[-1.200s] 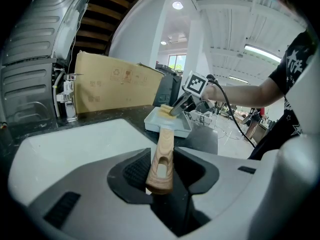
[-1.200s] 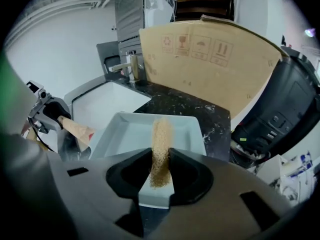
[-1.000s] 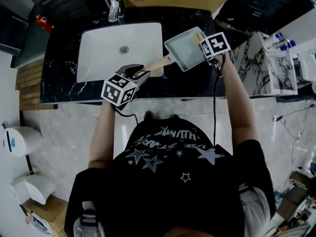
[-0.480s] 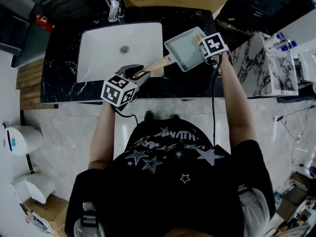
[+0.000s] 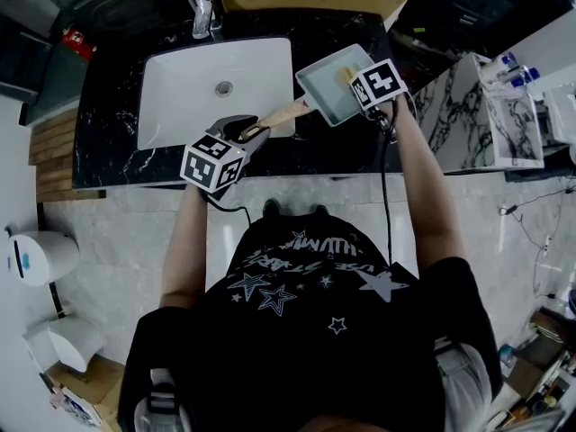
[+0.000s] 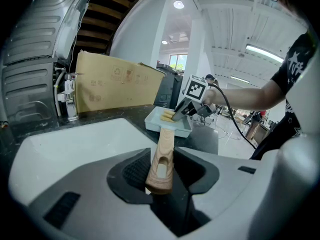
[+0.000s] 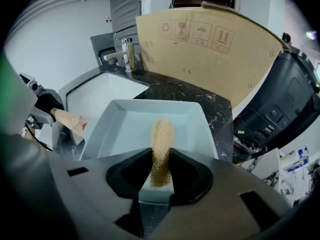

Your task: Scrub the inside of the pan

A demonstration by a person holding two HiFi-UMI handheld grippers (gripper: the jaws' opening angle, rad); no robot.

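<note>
A pale blue square pan (image 5: 331,86) (image 7: 150,129) with a wooden handle (image 5: 286,115) (image 6: 162,159) is held above the black counter, just right of the sink. My left gripper (image 5: 241,137) (image 6: 162,171) is shut on the handle's end. My right gripper (image 5: 360,84) (image 7: 161,171) is shut on a tan scrubbing sponge (image 7: 161,149) (image 6: 168,116). The sponge's far end rests on the pan's inner floor, near its middle. In the head view the right gripper's marker cube covers most of the sponge.
A white sink (image 5: 216,97) with a faucet (image 5: 205,12) lies left of the pan in the black marble counter (image 5: 108,142). A large cardboard box (image 7: 210,54) stands behind the pan. A dark appliance (image 7: 280,104) sits at the right.
The right gripper with the sponge has slid left and toward the pan's far side. The pan and left gripper have shifted slightly up and left in the view.
</note>
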